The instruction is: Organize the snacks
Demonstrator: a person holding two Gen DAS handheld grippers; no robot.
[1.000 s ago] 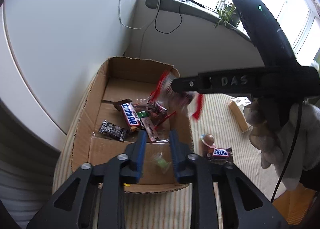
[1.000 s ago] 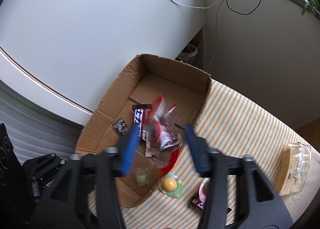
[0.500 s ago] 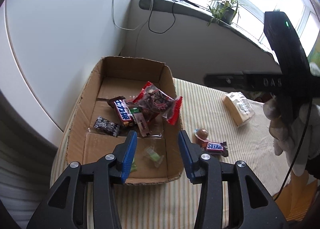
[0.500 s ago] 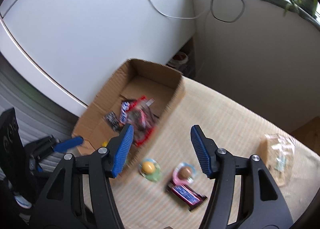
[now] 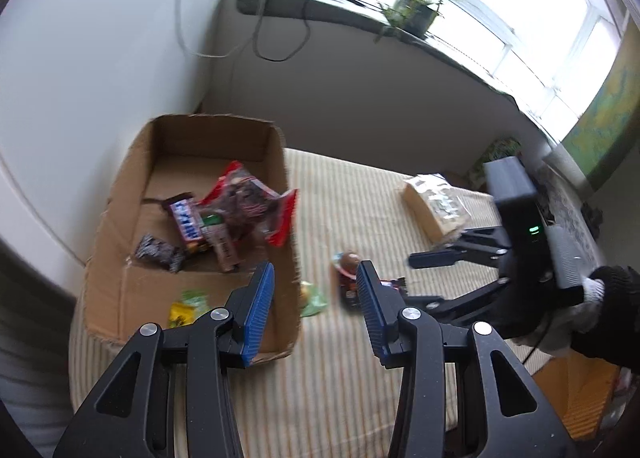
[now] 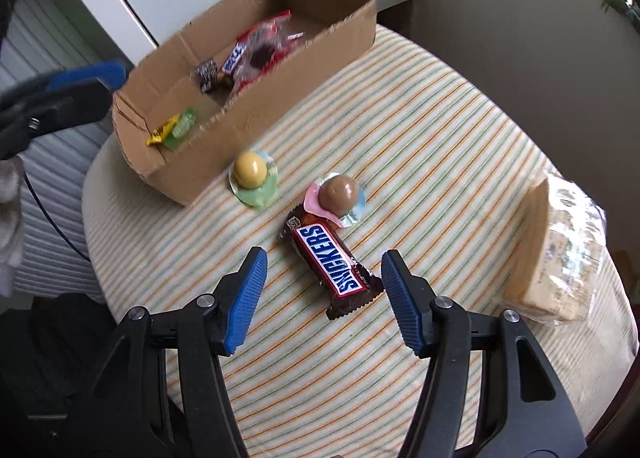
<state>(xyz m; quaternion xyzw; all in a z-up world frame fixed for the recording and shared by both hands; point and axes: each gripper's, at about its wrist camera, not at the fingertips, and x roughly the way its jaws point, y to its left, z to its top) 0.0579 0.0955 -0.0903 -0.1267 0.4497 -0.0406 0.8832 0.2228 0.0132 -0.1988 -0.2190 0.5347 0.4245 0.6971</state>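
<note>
The Snickers is lying flat on the striped cloth, a little way out from the box on its open side, and the right gripper has its jaws spread wide on either side of it, not touching. It looks like a light little bar: firm in the middle, with a crinkly, slick wrapper and floppy crimped ends. I'd pinch it across the middle, on the long sides, not by the ends.

One end is tucked right against the pink candy, so a sloppy grab could nudge that one. The green candy sits just beside the box wall. Farther from the box than everything else there's a clear-wrapped pack, soft looking.

The left gripper is also open and empty, hanging over the box's near corner. The box already has a red bag and several small bars.

The cloth looks padded and rounded at the edges, so it probably gives a bit when pressed. White wall behind the box, window ledge with a plant beyond.
</note>
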